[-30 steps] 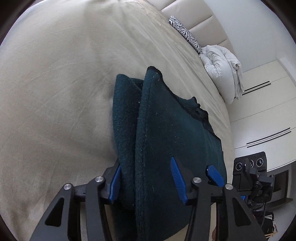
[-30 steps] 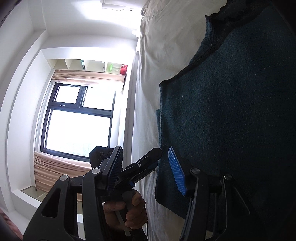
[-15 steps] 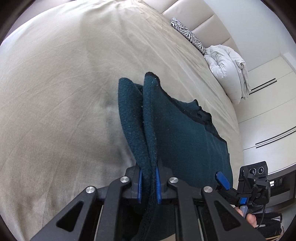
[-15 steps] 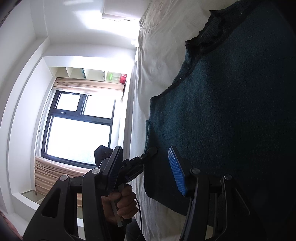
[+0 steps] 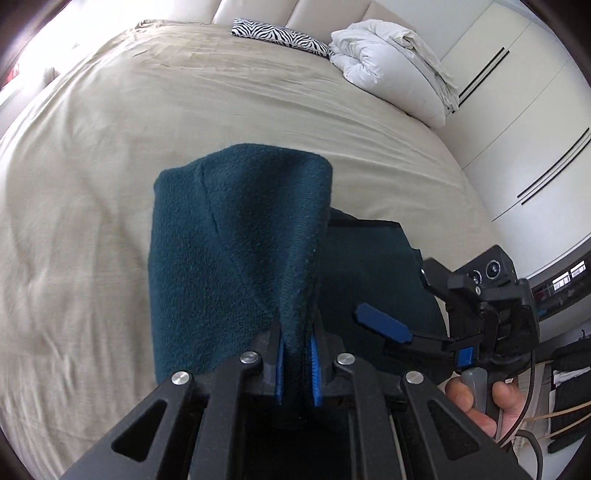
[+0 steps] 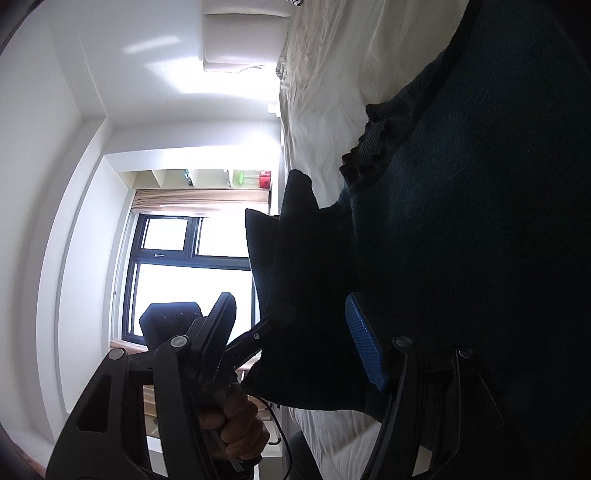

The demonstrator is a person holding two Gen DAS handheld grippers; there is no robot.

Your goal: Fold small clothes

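A dark teal knitted garment (image 5: 229,251) lies on the beige bed (image 5: 110,122). My left gripper (image 5: 296,363) is shut on a lifted fold of its edge, which rises in a hump in front of it. My right gripper (image 5: 384,326) is open just to the right, over the flat part of the garment. In the right wrist view the garment (image 6: 480,221) fills the right side, and the right gripper (image 6: 295,343) is open with the raised fold between its fingers, untouched by the blue pad (image 6: 364,350).
A white folded duvet (image 5: 395,62) and a zebra-print pillow (image 5: 280,35) lie at the head of the bed. White wardrobes (image 5: 524,122) stand to the right. A window (image 6: 192,273) shows beyond the bed's edge in the right wrist view.
My left gripper closed on the garment's edge and has lifted the fold, turning toward the head of the bed. The right gripper stayed open and now has the raised fold between its fingers.
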